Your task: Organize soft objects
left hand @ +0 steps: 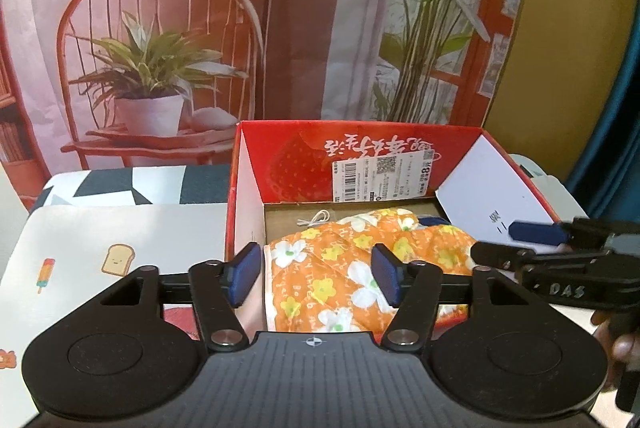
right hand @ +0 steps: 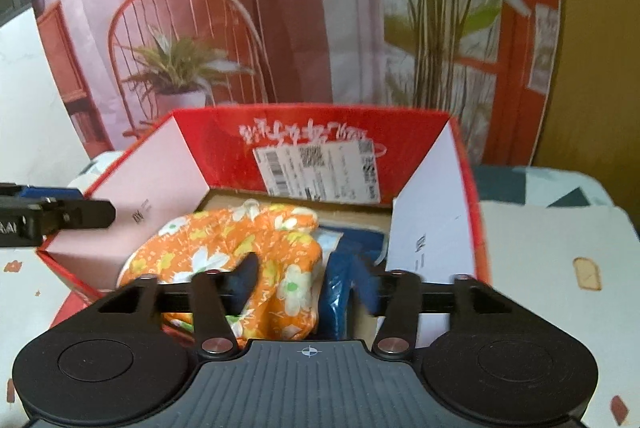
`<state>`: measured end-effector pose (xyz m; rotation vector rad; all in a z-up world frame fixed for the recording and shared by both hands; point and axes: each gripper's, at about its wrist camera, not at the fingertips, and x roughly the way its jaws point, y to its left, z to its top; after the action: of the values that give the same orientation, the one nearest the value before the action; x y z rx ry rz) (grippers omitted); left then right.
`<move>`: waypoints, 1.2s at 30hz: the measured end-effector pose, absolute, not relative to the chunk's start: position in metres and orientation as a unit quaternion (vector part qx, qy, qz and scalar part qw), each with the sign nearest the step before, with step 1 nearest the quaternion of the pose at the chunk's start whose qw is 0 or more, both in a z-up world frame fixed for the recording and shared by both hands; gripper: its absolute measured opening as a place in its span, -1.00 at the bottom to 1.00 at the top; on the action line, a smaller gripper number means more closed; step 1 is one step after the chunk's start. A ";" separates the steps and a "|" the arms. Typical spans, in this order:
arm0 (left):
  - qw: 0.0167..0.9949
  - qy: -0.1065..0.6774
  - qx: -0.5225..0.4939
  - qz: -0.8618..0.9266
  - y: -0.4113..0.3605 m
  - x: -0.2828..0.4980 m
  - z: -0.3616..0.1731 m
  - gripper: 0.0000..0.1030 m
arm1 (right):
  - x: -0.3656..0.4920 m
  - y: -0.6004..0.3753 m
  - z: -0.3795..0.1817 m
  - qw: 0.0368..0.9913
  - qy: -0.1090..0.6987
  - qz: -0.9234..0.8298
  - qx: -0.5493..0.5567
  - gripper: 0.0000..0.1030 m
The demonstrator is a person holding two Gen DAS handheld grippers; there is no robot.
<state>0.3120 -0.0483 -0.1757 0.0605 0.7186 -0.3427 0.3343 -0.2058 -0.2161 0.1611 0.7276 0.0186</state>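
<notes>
An orange cloth with white and yellow flowers (left hand: 332, 268) lies bunched inside an open red cardboard box (left hand: 360, 127). My left gripper (left hand: 316, 276) hovers at the box's near edge, open, with the cloth beyond its blue pads and untouched. In the right wrist view the same orange cloth (right hand: 240, 240) sits beside a blue cloth (right hand: 344, 256) in the box (right hand: 312, 113). My right gripper (right hand: 306, 286) stands open over both, blurred, its pads clear of the fabric. Each gripper shows in the other's view: the right gripper (left hand: 516, 244) and the left gripper (right hand: 60, 212).
The box has white side flaps (left hand: 492, 184) and a barcode label (left hand: 380, 176) on its back wall. It stands on a table cover (left hand: 100, 248) printed with toast and ice lollies. A backdrop (left hand: 160, 48) printed with a chair and plants hangs close behind.
</notes>
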 end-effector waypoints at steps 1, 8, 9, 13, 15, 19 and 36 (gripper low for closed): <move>0.922 0.348 0.031 -0.167 -0.047 0.308 -0.175 0.31 | 0.330 -0.206 -0.213 0.934 0.348 0.011 0.079 0.11; 0.928 0.333 0.034 -0.165 -0.034 0.279 -0.167 0.72 | 0.297 -0.209 -0.196 0.946 0.313 0.008 0.082 0.75; 0.929 0.330 0.036 -0.164 -0.033 0.275 -0.166 0.77 | 0.292 -0.209 -0.195 0.948 0.307 0.006 0.084 0.79; 0.932 0.322 0.046 -0.160 -0.030 0.258 -0.164 0.90 | 0.273 -0.207 -0.190 0.952 0.292 0.007 0.095 0.99; 0.932 0.322 0.048 -0.158 -0.029 0.252 -0.164 0.94 | 0.264 -0.205 -0.188 0.954 0.285 0.008 0.096 0.99; 0.933 0.321 0.046 -0.154 -0.024 0.240 -0.164 0.94 | 0.249 -0.206 -0.186 0.954 0.279 0.007 0.108 0.99; 0.929 0.334 0.024 -0.159 -0.020 0.201 -0.181 0.94 | 0.188 -0.198 -0.190 0.963 0.242 0.001 0.118 0.99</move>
<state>0.2006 -0.0196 -0.1810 0.0492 0.6837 -0.3267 0.1883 -0.1980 -0.1904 0.2381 0.4908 0.0022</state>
